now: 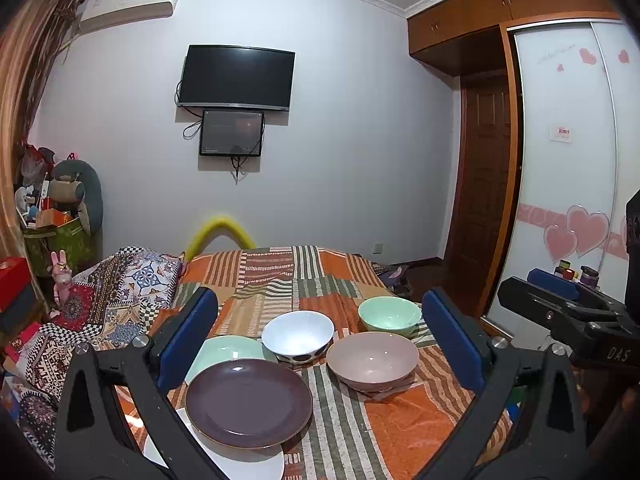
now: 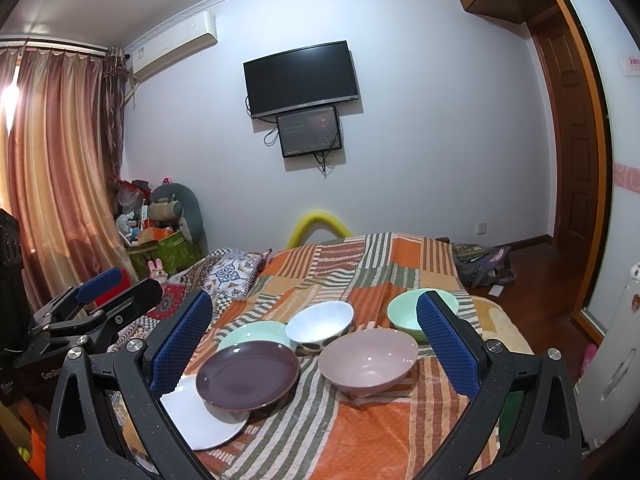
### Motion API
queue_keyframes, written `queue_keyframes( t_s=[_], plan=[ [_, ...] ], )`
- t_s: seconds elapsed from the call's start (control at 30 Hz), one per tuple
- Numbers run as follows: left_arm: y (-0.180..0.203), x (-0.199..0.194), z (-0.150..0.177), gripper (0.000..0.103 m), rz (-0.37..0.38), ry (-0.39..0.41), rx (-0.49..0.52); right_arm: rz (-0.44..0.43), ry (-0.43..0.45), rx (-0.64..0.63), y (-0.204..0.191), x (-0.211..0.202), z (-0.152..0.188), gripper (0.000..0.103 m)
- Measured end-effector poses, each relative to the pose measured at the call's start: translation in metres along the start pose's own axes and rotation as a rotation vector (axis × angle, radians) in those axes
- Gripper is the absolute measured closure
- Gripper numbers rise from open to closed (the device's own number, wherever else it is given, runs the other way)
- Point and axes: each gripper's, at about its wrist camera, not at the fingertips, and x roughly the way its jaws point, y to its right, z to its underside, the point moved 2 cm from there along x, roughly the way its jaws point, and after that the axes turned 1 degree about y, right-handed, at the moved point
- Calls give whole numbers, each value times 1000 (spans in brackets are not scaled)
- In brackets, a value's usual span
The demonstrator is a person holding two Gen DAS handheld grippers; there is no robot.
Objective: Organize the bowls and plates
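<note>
Plates (image 2: 248,374) overlapping left of pink bowl (image 2: 368,360), soft bedspread (image 2: 360,432); both grippers (image 1: 320,344) (image 2: 316,344) spread wide, empty. Risk: bowls tip/slide when nudged.

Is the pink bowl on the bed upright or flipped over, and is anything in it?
Upright and empty: the pink bowl opens upward, showing a bare inside.

1. Three plates sit at the bed's (image 2: 400,432) left: the top plate (image 2: 248,374) overlaps the near plate (image 2: 200,420) and the far plate (image 2: 252,330).
2. The spotted bowl (image 2: 320,322) stands just right of the far plate.
3. The near bowl (image 2: 368,360) stands right of the top plate.
4. The far bowl (image 2: 404,312) lies behind it, rightward.
</note>
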Motion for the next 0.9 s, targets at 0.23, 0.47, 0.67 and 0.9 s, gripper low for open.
queue_keyframes(
  t_s=[0.23, 0.47, 0.67, 0.9],
  plan=[
    [1, -2, -1, 0, 5, -1, 3, 0, 0, 1, -1, -1, -1, 1],
    [1, -3, -2, 0, 7, -2, 5, -1, -1, 1, -3, -3, -1, 1],
    [0, -1, -1, 0, 25, -15, 8, -4, -9, 10, -7, 0, 0, 1],
    [-5, 6, 5, 0, 43, -52, 18, -6, -32, 22, -3, 11, 6, 1]
  ],
)
